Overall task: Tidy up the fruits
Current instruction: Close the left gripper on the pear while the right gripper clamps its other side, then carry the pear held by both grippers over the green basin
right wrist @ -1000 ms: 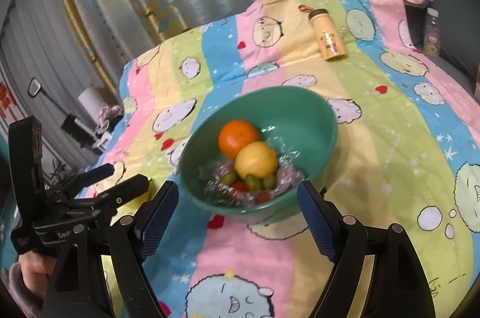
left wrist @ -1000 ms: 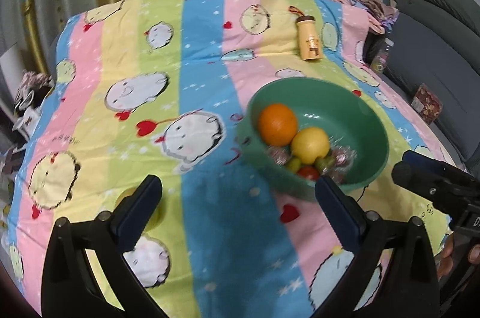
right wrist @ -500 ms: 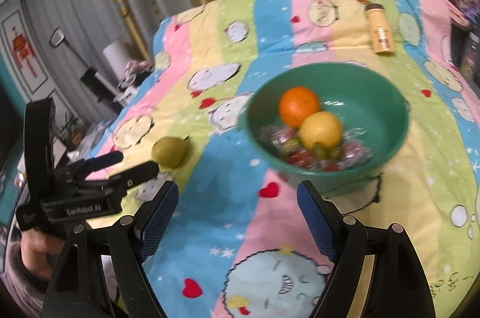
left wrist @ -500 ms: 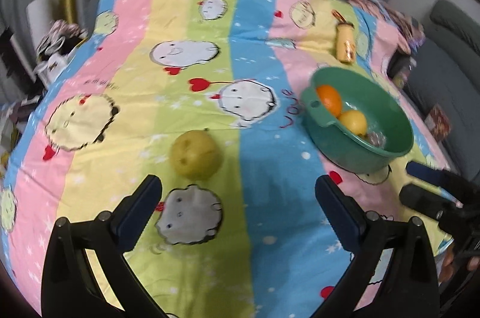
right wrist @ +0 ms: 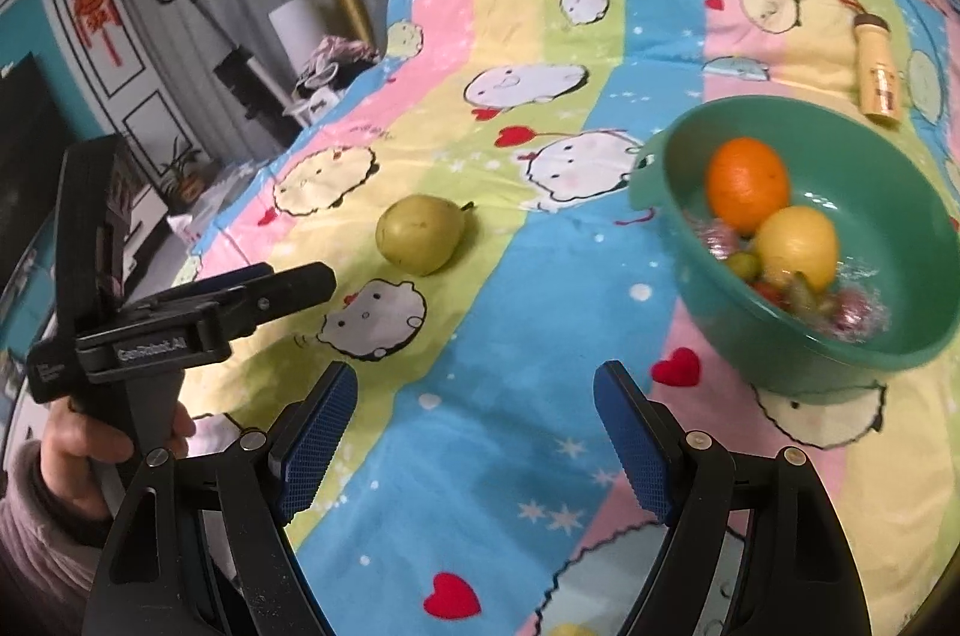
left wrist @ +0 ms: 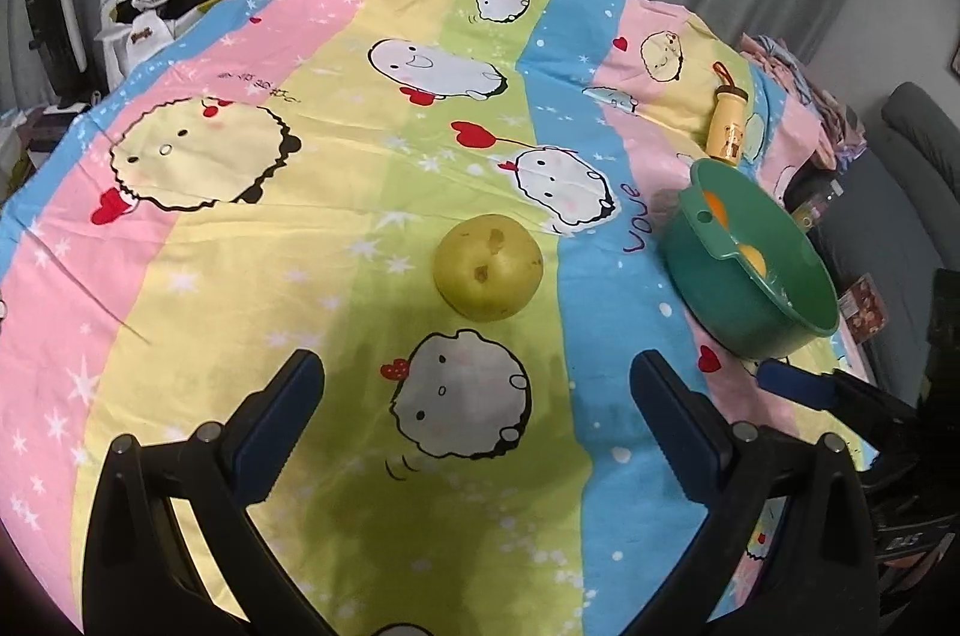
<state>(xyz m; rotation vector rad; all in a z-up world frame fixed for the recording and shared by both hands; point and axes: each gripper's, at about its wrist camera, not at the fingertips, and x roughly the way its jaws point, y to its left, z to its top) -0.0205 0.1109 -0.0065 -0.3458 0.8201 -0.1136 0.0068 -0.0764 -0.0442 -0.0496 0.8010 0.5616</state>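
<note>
Both wrist cameras look steeply down over the striped bedsheet (left wrist: 480,36) from near; the right one sits farther right. Both share the pear (left wrist: 488,266) and bowl (right wrist: 900,354).

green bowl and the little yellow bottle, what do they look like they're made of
Green bowl: probably plastic, going by its even colour, moulded lip and soft sheen. Yellow bottle: smooth printed body with a brown cap, likely plastic or coated metal; too small to tell which.

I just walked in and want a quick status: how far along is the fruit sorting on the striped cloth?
Done: a round orange, a yellow lemon and small fruits already sit in the green plastic bowl. In hand: nothing; the left hand-held gripper is open with the green pear ahead of it, and the right hand-held gripper is open. Left: the pear, loose on the cloth.
</note>
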